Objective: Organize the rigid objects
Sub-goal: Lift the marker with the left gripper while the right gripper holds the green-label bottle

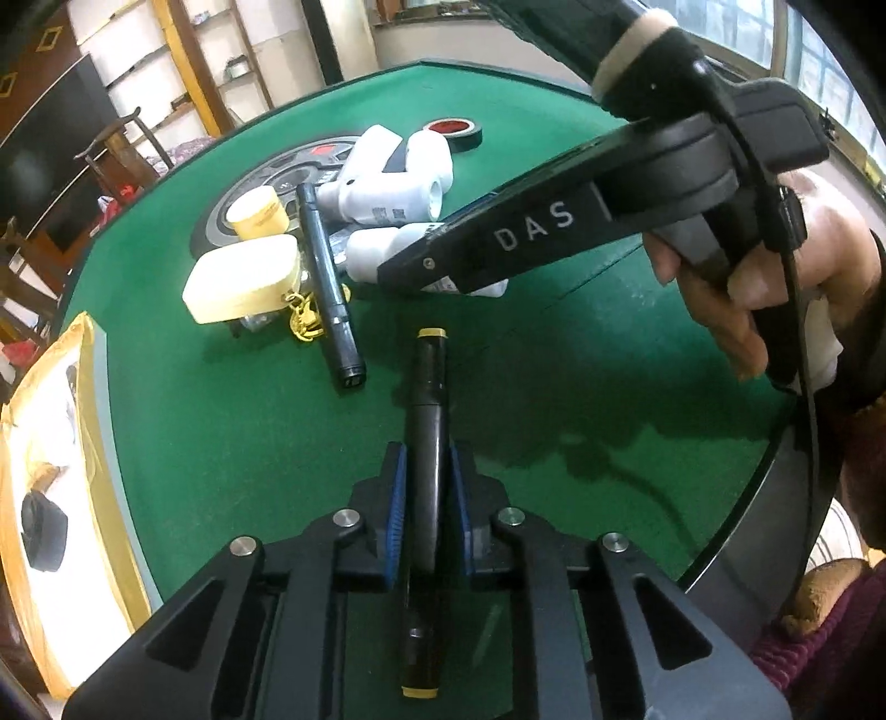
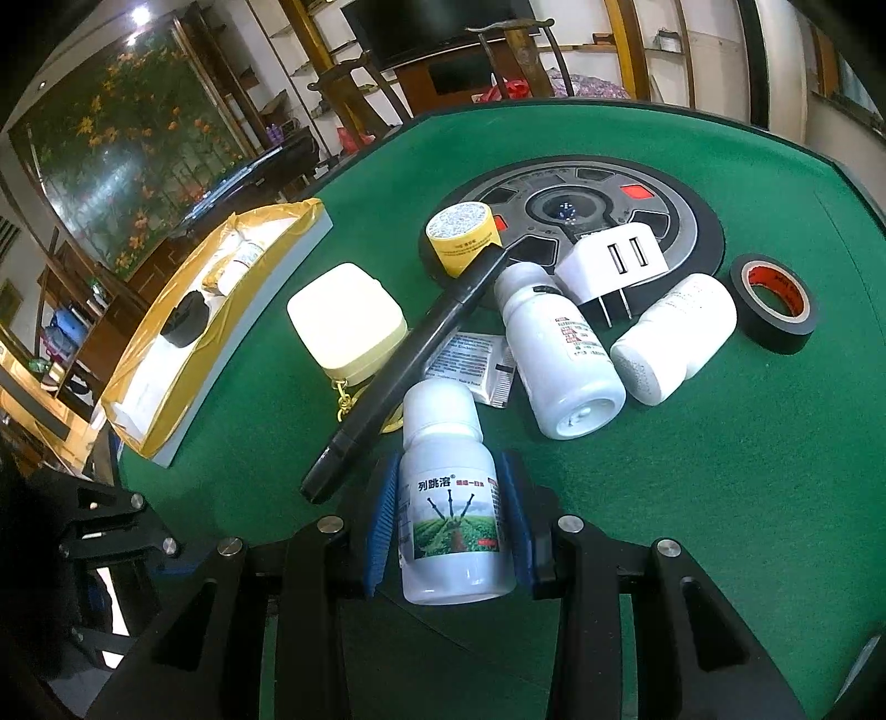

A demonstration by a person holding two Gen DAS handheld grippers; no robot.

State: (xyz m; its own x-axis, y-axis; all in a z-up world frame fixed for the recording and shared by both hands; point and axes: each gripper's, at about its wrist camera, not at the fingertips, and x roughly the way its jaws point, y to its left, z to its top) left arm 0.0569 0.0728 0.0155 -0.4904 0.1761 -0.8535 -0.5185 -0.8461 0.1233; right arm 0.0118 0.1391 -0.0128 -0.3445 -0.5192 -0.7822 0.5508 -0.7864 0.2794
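Left gripper point(image 1: 429, 498) clamps a yellow-capped black marker point(image 1: 426, 443) above the green desk point(image 1: 554, 415); right gripper point(image 2: 451, 515) clasps a labelled white bottle point(image 2: 451, 498); beyond, a clutter of bottles point(image 2: 559, 354) and tape roll point(image 2: 772, 304).

Green felt table point(image 2: 720, 443); wooden shelving point(image 2: 637, 50), dark chairs point(image 2: 354, 94), flowered mural point(image 2: 127, 155), window point(image 1: 819, 50) behind.

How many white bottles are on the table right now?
3. One stands between the right tool's pads, labelled bottle; two lie on the green table: a long bottle mid-pile and a shorter bottle beside the tape roll. Others may be hidden.
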